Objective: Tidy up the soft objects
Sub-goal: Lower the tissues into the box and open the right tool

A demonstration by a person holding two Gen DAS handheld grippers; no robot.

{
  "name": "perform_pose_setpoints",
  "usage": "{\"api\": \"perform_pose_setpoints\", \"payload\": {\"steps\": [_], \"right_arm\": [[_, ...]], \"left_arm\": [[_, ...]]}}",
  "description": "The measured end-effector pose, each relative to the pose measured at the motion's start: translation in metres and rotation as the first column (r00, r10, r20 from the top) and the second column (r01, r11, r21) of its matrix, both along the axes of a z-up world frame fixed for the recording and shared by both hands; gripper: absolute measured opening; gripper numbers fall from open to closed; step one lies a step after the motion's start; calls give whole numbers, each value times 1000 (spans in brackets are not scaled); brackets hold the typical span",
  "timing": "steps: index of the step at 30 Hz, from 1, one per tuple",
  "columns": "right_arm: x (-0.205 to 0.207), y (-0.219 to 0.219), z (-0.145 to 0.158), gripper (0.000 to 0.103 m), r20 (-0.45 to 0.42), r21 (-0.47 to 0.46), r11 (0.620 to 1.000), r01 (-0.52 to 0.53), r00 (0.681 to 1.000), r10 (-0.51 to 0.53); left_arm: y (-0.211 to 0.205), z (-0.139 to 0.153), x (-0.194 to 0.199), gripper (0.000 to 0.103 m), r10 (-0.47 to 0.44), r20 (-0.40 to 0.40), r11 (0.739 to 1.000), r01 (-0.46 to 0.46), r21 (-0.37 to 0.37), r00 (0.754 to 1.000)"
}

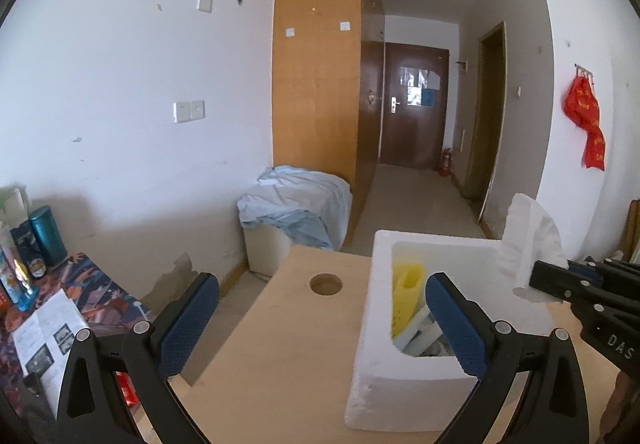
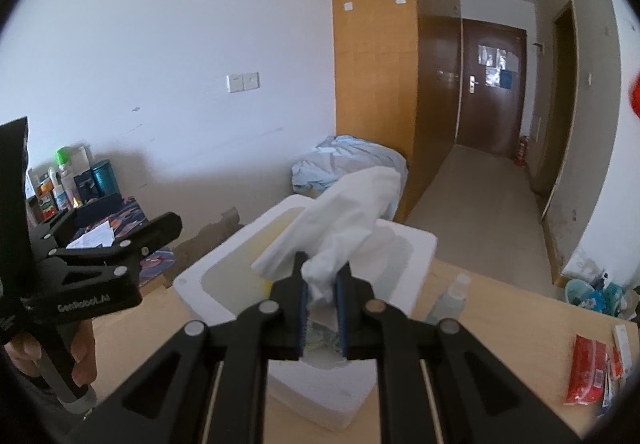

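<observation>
A white foam box (image 1: 400, 380) stands on the wooden table (image 1: 280, 324). Inside it are a yellow soft item (image 1: 406, 296) and some pale pieces. My left gripper (image 1: 324, 324) is open wide with nothing between its fingers, its right finger over the box's near edge. My right gripper (image 2: 322, 284) is shut on a crumpled white cloth (image 2: 348, 212) and holds it above the box (image 2: 200, 276). In the left wrist view that cloth (image 1: 532, 240) hangs beyond the box's far right corner, pinched by the right gripper (image 1: 538, 280). A hand (image 2: 80, 356) holds the left gripper's handle.
The table has a round hole (image 1: 326, 284) left of the box. A clear spray bottle (image 2: 452, 296) and red packets (image 2: 586, 368) lie right of it. Bottles and papers crowd a low stand (image 1: 80, 284) at the left. A bundle of pale blue bedding (image 1: 296, 200) lies past the table.
</observation>
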State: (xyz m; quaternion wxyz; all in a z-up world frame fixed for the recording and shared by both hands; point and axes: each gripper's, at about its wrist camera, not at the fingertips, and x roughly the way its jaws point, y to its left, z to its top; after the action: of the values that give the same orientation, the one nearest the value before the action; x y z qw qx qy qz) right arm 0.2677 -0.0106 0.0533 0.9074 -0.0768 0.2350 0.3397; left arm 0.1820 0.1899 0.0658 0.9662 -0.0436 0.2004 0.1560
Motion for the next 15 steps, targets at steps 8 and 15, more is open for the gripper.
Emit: {"api": "perform_pose_setpoints", "payload": {"steps": [8,15], "right_arm": [[2,15,-5,15,-10,-11,999,-34,999,34],[4,27,-7,15,-21,-22,999,-46,999,46]], "left_arm": [[17,1,-15,103,46,15,999,-46,-1,999],[25,2,-21,103,63,24,998,-63,-7,998]]}}
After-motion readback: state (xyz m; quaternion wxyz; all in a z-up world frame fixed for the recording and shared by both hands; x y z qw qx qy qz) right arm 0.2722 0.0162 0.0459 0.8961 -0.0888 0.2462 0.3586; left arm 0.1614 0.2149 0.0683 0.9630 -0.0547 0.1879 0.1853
